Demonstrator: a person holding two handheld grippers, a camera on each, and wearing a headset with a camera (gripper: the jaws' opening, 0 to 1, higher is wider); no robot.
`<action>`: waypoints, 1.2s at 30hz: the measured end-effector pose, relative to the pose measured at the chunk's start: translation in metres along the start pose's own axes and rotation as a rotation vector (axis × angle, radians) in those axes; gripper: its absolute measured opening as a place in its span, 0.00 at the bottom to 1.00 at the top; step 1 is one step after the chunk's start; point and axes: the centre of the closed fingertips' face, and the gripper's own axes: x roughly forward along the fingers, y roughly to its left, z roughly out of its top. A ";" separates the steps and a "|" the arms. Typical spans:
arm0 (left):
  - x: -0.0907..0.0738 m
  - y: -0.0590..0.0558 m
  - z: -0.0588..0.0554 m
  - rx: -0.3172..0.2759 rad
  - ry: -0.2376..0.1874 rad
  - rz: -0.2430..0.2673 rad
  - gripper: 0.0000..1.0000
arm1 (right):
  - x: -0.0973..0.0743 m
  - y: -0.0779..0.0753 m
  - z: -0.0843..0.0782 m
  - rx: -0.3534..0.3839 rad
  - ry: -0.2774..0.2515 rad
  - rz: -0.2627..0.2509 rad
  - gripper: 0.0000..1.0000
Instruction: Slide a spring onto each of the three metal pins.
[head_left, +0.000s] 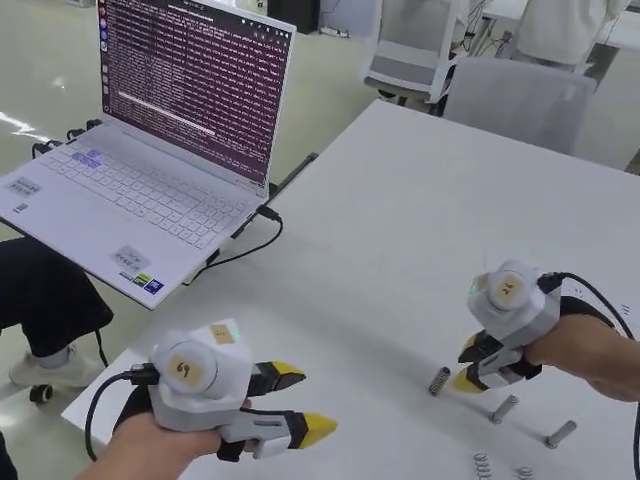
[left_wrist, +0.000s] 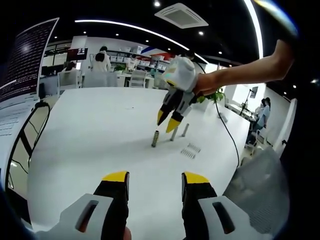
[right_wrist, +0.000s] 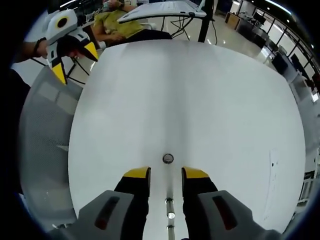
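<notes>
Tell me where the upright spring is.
Head view, lower right: the upright spring stands just left of the right gripper's jaws, two bare pins to its right.

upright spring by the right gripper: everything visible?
The spring is a small grey metal coil, standing upright on the white table just ahead of the right gripper, whose open yellow fingers look clear of it. From the right gripper view it shows end-on as a ring. What is inside the coil cannot be told.
</notes>
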 end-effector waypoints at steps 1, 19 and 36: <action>0.000 -0.001 0.000 0.002 0.000 0.000 0.36 | -0.001 0.001 0.000 0.009 -0.006 0.000 0.23; -0.001 -0.008 0.002 0.006 -0.001 -0.014 0.36 | -0.027 0.008 -0.008 0.229 -0.183 -0.056 0.25; 0.002 -0.014 0.007 0.017 0.001 -0.028 0.36 | -0.048 0.013 -0.025 0.418 -0.342 -0.103 0.27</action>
